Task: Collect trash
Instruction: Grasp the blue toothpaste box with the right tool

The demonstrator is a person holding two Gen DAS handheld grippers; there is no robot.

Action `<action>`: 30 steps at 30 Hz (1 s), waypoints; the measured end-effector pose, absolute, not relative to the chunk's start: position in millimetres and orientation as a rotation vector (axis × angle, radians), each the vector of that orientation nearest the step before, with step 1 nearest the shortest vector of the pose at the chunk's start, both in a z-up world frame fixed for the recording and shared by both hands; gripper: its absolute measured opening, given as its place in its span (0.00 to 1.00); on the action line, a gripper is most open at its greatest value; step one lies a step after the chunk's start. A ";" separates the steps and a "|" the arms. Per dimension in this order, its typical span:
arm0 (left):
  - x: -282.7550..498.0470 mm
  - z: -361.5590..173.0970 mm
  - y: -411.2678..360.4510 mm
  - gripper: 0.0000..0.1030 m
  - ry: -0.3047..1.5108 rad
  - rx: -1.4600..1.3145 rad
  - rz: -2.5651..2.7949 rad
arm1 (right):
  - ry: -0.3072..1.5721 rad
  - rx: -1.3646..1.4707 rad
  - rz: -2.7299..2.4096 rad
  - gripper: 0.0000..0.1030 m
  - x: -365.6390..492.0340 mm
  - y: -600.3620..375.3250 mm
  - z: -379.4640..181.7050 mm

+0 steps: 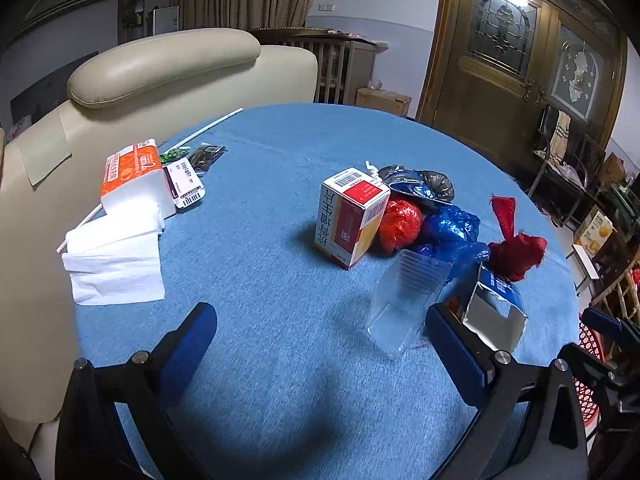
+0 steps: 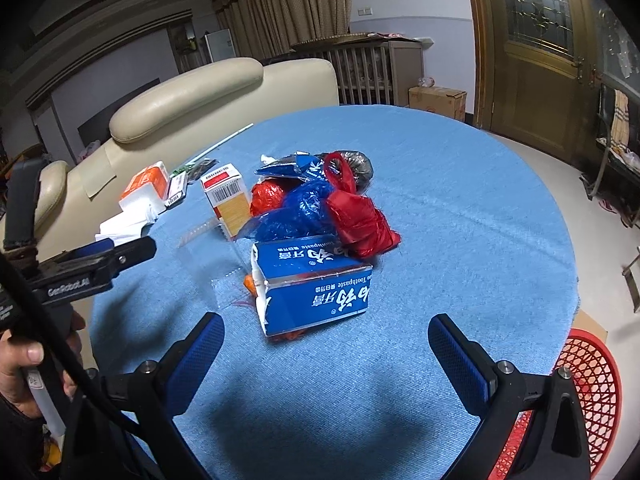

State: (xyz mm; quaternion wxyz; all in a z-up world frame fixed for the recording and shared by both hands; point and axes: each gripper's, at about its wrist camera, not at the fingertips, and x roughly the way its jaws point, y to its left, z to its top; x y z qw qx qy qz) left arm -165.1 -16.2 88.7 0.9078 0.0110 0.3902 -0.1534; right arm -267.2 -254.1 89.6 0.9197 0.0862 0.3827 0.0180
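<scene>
A pile of trash lies mid-table: a blue toothpaste box [image 2: 316, 284], a red plastic bag [image 2: 358, 216], a blue plastic bag [image 2: 298, 210], an orange-red bag [image 1: 400, 222], a red-and-white medicine box [image 1: 350, 216] and a clear plastic cup [image 1: 404, 300]. My left gripper [image 1: 320, 332] is open and empty, with the cup just inside its right finger. My right gripper [image 2: 326, 344] is open and empty, a little short of the toothpaste box. The left gripper also shows in the right wrist view [image 2: 120, 254], left of the pile.
A tissue pack [image 1: 134, 176] with loose tissues [image 1: 116, 264] and small packets lie at the table's far left. A beige sofa [image 1: 160, 68] stands behind the round blue table [image 1: 280, 360]. A red mesh basket [image 2: 588, 384] sits below the table's right edge.
</scene>
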 end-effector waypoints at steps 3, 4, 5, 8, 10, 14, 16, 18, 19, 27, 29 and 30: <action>-167.4 88.7 -17.1 1.00 0.809 0.022 -0.325 | 0.783 0.177 0.040 1.00 -267.0 -253.3 91.4; -167.6 88.5 -18.2 1.00 0.811 0.025 -0.328 | 0.782 0.176 0.040 1.00 -267.0 -252.9 91.8; -168.0 88.4 -19.9 1.00 0.813 0.031 -0.331 | 0.781 0.174 0.041 1.00 -267.2 -252.5 92.4; -170.0 89.3 -22.9 1.00 0.808 0.038 -0.339 | 0.777 0.173 0.043 1.00 -267.3 -251.3 94.0; -171.3 90.3 -23.8 1.00 0.806 0.038 -0.345 | 0.778 0.171 0.042 1.00 -267.5 -251.5 94.5; -172.6 90.6 -25.0 1.00 0.804 0.039 -0.348 | 0.773 0.175 0.036 1.00 -268.0 -252.2 96.2; -172.7 90.7 -24.9 1.00 0.805 0.037 -0.349 | 0.772 0.175 0.032 1.00 -268.7 -252.7 96.5; -173.1 91.2 -24.6 1.00 0.804 0.035 -0.351 | 0.772 0.174 0.030 1.00 -268.9 -252.8 96.6; -173.1 91.2 -24.8 1.00 0.804 0.035 -0.351 | 0.772 0.173 0.029 1.00 -269.1 -252.7 96.5; -172.8 92.5 -19.9 1.00 0.801 0.023 -0.352 | 0.803 0.180 0.058 1.00 -262.8 -253.0 90.8; -173.1 91.3 -18.5 1.00 0.805 0.023 -0.352 | 0.816 0.175 0.074 1.00 -258.5 -253.0 86.6; -173.3 90.7 -18.3 1.00 0.807 0.025 -0.352 | 0.823 0.175 0.086 1.00 -255.8 -253.3 84.5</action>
